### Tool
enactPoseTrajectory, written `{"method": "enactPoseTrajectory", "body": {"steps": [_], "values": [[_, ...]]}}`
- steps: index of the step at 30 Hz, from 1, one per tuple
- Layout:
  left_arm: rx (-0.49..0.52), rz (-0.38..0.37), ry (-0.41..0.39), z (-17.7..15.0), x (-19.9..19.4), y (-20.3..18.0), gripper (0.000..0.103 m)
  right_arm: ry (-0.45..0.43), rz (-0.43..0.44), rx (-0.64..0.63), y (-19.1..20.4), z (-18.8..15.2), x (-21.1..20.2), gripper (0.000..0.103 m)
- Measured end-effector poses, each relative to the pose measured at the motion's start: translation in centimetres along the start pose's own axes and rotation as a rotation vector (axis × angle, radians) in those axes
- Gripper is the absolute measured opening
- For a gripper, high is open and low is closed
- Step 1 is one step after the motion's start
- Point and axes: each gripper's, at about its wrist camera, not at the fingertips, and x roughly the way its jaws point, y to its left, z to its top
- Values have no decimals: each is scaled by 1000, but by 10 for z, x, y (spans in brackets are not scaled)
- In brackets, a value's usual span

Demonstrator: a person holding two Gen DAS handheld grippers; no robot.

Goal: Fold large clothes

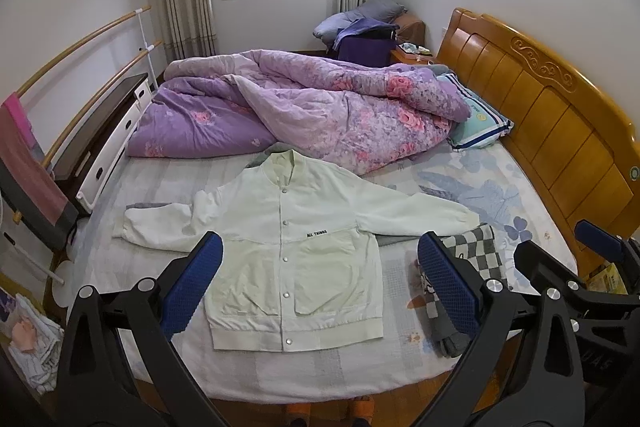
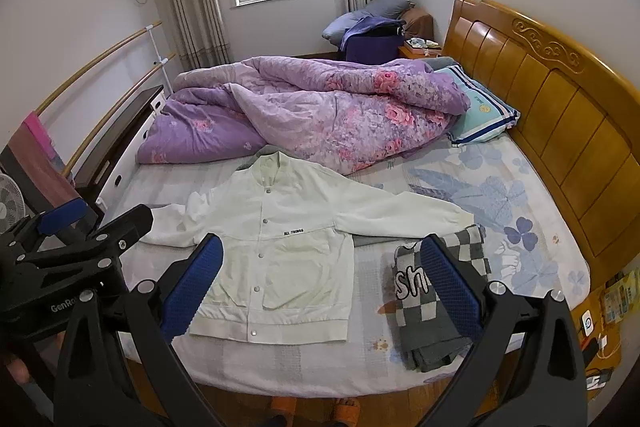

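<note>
Left tongs (image 1: 320,287) and right tongs (image 2: 324,287), both spread apart and empty, held above the near edge of the bed (image 1: 500,195). The white snap-front jacket (image 1: 292,247) lies flat, front up, sleeves out, beside a folded checkered garment (image 2: 432,299). Advisable: pinch each sleeve at the cuff, lay it across the chest, keeping the hem square; the purple floral quilt (image 1: 320,107) lies just behind the collar.
</note>
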Motion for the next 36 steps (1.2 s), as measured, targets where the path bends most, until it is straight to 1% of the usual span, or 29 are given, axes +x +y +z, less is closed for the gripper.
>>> {"method": "enactPoseTrajectory", "body": {"steps": [13, 36], "values": [[0, -5, -9, 5, 1, 11, 98, 2, -18, 10, 17, 6, 4, 95], [-5, -6, -3, 6, 1, 15, 98, 12, -29, 9, 19, 4, 4, 95]]}}
